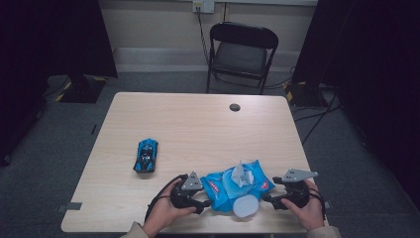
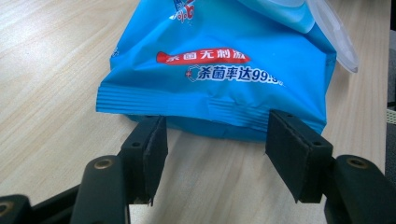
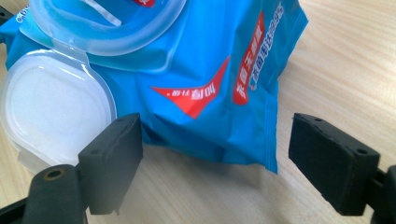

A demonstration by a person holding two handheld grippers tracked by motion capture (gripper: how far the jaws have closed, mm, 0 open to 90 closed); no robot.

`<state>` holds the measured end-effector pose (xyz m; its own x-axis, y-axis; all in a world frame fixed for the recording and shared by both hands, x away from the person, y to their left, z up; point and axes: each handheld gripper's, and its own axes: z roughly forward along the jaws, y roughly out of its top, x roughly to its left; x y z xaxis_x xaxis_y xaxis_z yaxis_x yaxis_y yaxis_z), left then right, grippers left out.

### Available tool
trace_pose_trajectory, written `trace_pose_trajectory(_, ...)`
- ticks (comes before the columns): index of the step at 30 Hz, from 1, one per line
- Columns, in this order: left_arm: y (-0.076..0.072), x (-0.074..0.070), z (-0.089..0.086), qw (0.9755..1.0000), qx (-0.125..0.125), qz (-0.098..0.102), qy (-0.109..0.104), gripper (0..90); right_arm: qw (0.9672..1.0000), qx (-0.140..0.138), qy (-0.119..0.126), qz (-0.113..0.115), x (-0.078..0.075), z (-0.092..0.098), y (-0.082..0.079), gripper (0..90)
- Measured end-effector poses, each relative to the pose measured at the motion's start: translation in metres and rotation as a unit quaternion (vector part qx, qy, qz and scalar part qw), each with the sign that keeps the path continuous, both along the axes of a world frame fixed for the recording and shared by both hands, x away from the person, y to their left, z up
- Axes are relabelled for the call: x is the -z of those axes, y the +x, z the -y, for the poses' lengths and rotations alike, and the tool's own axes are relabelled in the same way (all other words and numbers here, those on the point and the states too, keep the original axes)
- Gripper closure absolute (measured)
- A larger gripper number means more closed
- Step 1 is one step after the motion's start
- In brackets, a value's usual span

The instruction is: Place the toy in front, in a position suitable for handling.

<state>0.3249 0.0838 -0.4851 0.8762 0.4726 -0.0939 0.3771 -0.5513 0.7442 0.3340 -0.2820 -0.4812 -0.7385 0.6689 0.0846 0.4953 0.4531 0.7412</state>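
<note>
While the wipes pack (image 1: 236, 184) lies lid-open at the near edge, both grippers — left (image 1: 204, 205), right (image 1: 268, 199) — flank it, jaws wide, gripping nothing.

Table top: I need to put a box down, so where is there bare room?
The far half of the table, beyond the toy car, and the left near corner are bare. The near edge is crowded: wipes pack, left gripper, right gripper.

We see blue wet-wipes pack (image 1: 236, 186) near table's (image 1: 198, 124) front edge, lid flipped open, wipe sticking up. Left gripper (image 1: 204, 204) just beside pack's left end, right gripper (image 1: 267, 199) beside right end. Blue toy car (image 1: 146, 155) lies well left.
</note>
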Motion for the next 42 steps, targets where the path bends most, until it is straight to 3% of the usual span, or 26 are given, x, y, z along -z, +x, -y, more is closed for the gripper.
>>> trace_pose_trajectory(14,0.006,0.004,0.005,0.9999,-0.016,-0.003,-0.001,36.8,0.9997,0.019,-0.013,0.005,0.000,-0.004,0.008,14.6)
trace_pose_trajectory(28,0.029,0.006,0.025,0.9989,-0.046,-0.009,-0.005,37.6,0.9982,0.054,-0.021,0.016,-0.001,0.003,0.045,14.2)
trace_pose_trajectory(34,0.045,0.006,0.035,0.9982,-0.060,-0.005,0.001,37.5,0.9970,0.073,-0.017,0.017,0.001,0.010,0.072,14.0)
trace_pose_trajectory(42,0.048,0.006,0.040,0.9984,-0.055,-0.004,0.013,37.1,0.9970,0.072,-0.021,0.021,0.002,0.008,0.086,14.4)
